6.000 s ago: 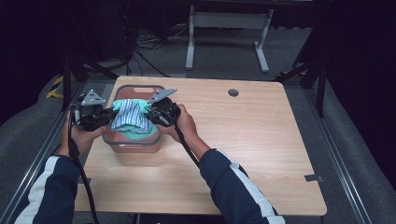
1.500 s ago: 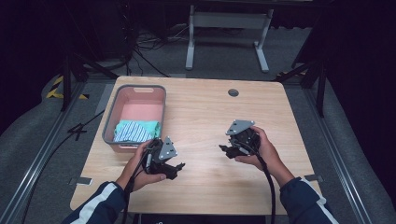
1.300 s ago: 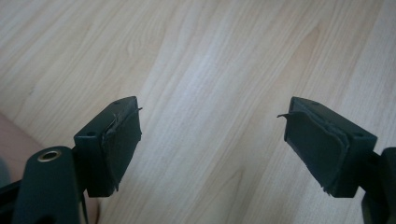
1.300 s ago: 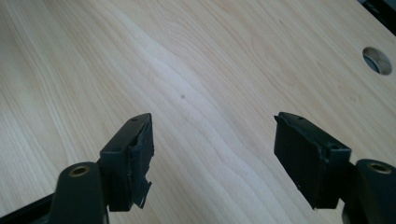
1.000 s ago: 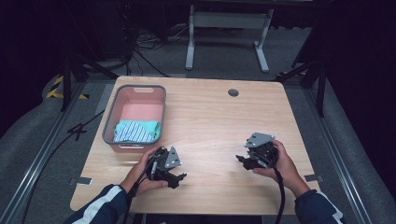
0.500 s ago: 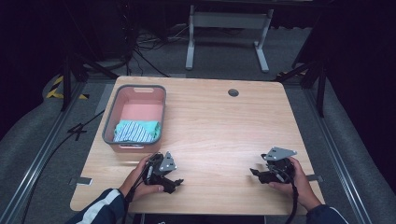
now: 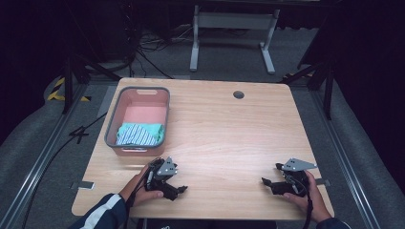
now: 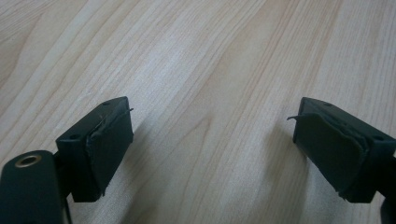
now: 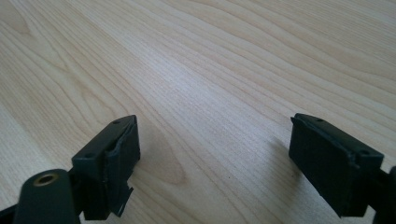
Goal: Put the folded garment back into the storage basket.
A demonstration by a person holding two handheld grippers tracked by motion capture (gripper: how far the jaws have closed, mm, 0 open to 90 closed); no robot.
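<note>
claws down at the near edge, cloth left in the bin

both my claws have just been opening, nothing between the jaws. my left claw (image 7: 177, 190) and right claw (image 7: 268, 182) now rest low on the table (image 7: 229, 129), well back from the bin (image 7: 138, 119); the striped cloth (image 7: 139, 134), seemingly folded, lies in it up-left of them. likely finished.

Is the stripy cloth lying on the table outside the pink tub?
No, the stripy cloth lies folded inside the pink tub, at its near end.

No readable text or labels
</note>
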